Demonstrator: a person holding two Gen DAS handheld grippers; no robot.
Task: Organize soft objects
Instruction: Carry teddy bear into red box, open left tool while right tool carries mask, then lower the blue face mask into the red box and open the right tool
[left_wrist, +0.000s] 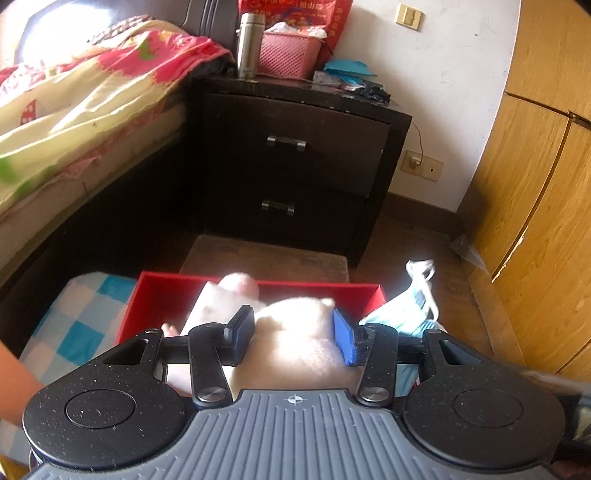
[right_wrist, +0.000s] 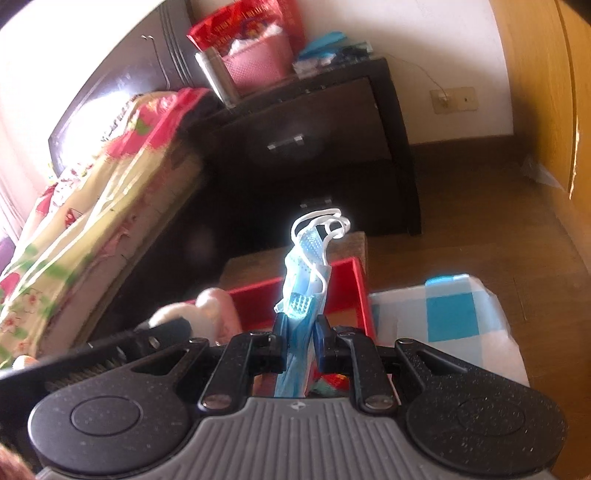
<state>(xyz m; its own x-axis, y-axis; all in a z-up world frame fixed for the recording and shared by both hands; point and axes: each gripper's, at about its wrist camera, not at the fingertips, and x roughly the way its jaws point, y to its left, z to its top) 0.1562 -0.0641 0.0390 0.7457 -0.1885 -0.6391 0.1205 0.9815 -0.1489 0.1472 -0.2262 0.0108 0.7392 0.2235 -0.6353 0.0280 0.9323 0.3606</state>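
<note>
The left tool (left_wrist: 293, 334) has its two pads pressed on a cream plush toy (left_wrist: 295, 339), one pad on each side, so it is part open and holding the toy. The toy hangs over the red box (left_wrist: 155, 295), its far end w/ a pinkish round part above the box's back wall. The right tool (right_wrist: 300, 328) is closed tight on a blue face mask (right_wrist: 304, 280); the mask stands up from the pads, white ear loops at the top. In the right wrist view the mask is over the red box too, and the plush toy shows at left. The box is beside a blue-and-white check cloth (left_wrist: 74, 325). Behind it stands a dark nightstand (left_wrist: 295, 147) next to a bed (left_wrist: 74, 110).
</note>
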